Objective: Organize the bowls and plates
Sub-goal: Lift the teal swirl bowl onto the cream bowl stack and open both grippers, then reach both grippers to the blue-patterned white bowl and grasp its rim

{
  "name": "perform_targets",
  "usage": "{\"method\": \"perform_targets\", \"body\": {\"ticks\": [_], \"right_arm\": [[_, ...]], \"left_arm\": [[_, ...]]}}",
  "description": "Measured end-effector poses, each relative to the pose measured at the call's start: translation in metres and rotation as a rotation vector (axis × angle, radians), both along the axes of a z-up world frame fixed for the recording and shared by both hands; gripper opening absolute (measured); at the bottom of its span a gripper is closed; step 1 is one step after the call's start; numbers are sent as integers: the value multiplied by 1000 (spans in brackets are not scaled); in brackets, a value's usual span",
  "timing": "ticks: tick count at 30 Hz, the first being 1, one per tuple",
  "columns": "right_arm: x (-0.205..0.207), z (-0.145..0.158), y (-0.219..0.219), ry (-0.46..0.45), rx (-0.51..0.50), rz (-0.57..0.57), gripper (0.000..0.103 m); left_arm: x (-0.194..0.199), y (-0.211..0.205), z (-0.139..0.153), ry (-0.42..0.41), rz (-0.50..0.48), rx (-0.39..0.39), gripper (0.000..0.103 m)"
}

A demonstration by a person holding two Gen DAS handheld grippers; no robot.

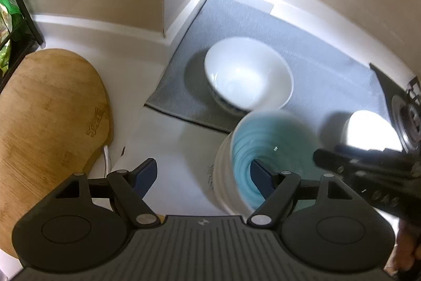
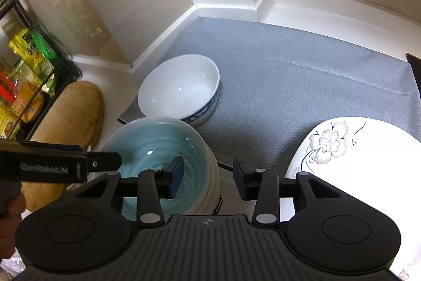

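Observation:
A teal-glazed bowl point(image 1: 271, 149) with a ribbed white outside stands on the white counter at the grey mat's front edge; it also shows in the right wrist view point(image 2: 163, 149). My left gripper point(image 1: 201, 177) is open, its right finger inside the bowl and its left finger outside the wall. My right gripper point(image 2: 208, 175) is open, straddling the bowl's right rim. A white bowl with a blue pattern point(image 1: 248, 77) sits on the mat behind, also in the right wrist view point(image 2: 180, 90). A white flowered plate point(image 2: 355, 149) lies at the right.
The grey mat point(image 2: 302, 75) covers the counter's corner by the wall. A wooden cutting board point(image 1: 47, 128) lies at the left. A black rack with food packets point(image 2: 29, 75) stands at the far left. A stove burner point(image 1: 406, 107) is at the right edge.

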State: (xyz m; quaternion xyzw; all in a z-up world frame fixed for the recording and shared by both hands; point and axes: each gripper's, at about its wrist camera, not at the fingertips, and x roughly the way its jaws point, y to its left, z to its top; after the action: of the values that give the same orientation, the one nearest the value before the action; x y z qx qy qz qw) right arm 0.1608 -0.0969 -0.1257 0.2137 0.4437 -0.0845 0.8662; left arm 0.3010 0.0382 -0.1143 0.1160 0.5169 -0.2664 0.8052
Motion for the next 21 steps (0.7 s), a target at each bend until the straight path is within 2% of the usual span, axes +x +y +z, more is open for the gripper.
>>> {"method": "perform_targets", "body": {"ticks": [7, 16, 21], "right_arm": [[2, -10, 0, 40, -5, -7, 46], [2, -13, 2, 56, -27, -10, 46], [5, -14, 3, 62, -31, -6, 46]], "left_arm": [[9, 11, -33, 56, 9, -54, 87], [15, 12, -48, 79, 6, -113, 92], [21, 16, -60, 96, 10, -157, 100]]}}
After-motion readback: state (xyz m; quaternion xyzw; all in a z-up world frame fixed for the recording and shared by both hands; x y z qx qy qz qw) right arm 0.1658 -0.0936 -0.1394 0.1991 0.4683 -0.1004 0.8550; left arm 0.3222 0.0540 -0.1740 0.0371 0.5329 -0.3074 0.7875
